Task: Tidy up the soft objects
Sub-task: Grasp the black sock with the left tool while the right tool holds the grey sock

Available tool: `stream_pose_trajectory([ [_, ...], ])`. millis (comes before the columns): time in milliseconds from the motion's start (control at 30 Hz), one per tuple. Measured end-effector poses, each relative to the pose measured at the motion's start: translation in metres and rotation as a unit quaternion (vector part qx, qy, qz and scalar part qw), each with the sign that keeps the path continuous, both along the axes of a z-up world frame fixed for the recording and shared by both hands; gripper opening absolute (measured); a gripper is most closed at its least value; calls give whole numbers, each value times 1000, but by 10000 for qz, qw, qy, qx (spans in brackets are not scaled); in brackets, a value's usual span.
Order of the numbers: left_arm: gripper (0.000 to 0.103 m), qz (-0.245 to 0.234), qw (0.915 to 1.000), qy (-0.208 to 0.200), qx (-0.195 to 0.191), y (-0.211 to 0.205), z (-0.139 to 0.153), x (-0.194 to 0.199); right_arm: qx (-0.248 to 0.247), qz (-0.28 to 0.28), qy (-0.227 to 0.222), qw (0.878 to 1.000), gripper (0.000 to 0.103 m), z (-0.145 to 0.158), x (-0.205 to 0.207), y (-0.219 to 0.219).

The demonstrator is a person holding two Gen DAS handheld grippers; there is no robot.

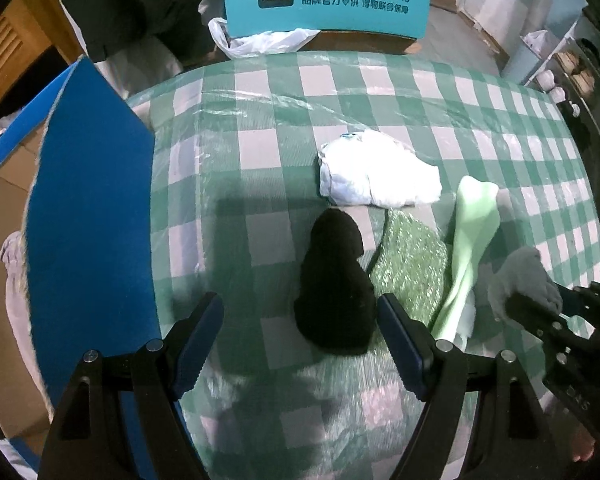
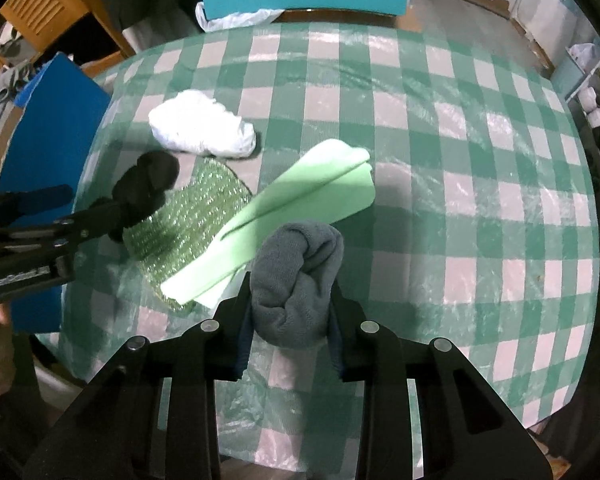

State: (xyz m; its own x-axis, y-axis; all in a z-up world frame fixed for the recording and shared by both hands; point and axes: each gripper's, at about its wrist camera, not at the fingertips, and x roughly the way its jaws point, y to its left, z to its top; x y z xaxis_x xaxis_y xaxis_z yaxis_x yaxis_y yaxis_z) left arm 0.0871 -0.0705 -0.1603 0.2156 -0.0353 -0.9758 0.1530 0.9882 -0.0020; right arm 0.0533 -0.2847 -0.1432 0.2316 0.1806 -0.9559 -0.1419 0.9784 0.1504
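The right gripper [image 2: 290, 300] clamps a rolled grey sock [image 2: 296, 280]; the left gripper's [image 1: 300, 344] fingers stand apart around a black sock bundle [image 1: 334, 288] on the checked tabletop [image 1: 460, 120].

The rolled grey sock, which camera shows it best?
The right wrist view: the rolled grey sock fills the centre, pinched in the right tool. The left wrist view catches it only small and blurred at the right edge.

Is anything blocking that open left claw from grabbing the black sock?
Nothing visible. The black sock lies bare on the tablecloth, already partly between the open left claw's fingers, with nothing over it.
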Motion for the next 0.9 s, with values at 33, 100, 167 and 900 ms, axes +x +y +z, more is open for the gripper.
stream_pose_trajectory([
  [33, 80, 2, 10000, -3, 14, -1, -2, 2, 0, -4, -18, 10000, 29, 2, 1, 3],
  [100, 81, 13, 10000, 1, 18, -1, -6, 7, 41, -6, -48, 10000, 29, 5, 0, 0],
  [167, 81, 5, 10000, 1, 72, -2, -10, 10, 47, -7, -65, 10000, 29, 8, 1, 7],
  [900, 40, -388, 9989, 183, 185, -12, -27, 11, 148, -24, -171, 9997, 29, 19, 6, 15],
])
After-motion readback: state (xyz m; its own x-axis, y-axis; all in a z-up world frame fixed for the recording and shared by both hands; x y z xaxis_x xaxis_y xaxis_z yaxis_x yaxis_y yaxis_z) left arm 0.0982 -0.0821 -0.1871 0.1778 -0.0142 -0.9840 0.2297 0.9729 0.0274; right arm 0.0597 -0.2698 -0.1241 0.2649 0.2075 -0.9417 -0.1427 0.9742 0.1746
